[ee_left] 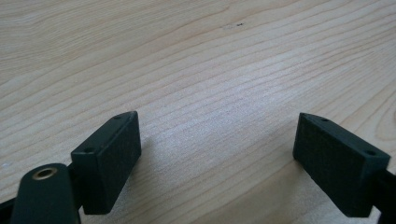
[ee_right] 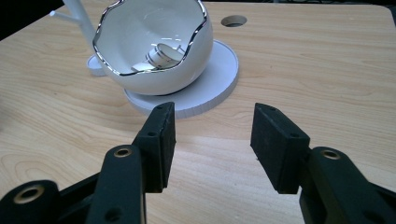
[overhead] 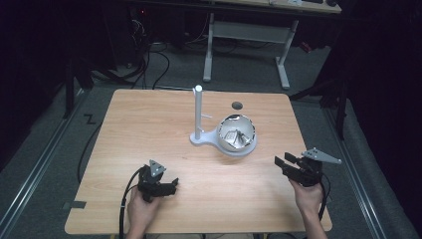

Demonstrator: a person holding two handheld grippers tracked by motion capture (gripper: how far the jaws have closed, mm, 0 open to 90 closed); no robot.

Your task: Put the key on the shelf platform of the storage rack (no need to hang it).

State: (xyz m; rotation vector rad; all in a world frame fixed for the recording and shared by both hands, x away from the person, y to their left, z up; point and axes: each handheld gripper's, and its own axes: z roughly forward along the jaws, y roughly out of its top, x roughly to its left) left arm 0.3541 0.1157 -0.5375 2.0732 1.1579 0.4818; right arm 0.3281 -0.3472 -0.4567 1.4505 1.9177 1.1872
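Observation:
A white egg-shaped bowl (overhead: pixel 237 134) with a jagged silver rim sits on a round white base (ee_right: pixel 210 88) in the middle of the table; the same bowl (ee_right: pixel 154 44) has small white pieces inside. A white post (overhead: pixel 198 112) with a side peg rises from the base's left part. My left gripper (overhead: pixel 171 185) rests low near the front left of the table, open, with bare wood between its jaws (ee_left: pixel 217 149). My right gripper (overhead: pixel 281 163) is at the front right, open and empty, pointing toward the bowl (ee_right: pixel 212 140).
The wooden table (overhead: pixel 149 129) has a round cable hole (overhead: pixel 237 105) behind the bowl. Cables trail from both grippers over the front edge. Dark floor, cables and a white desk frame (overhead: pixel 246 45) lie beyond the far edge.

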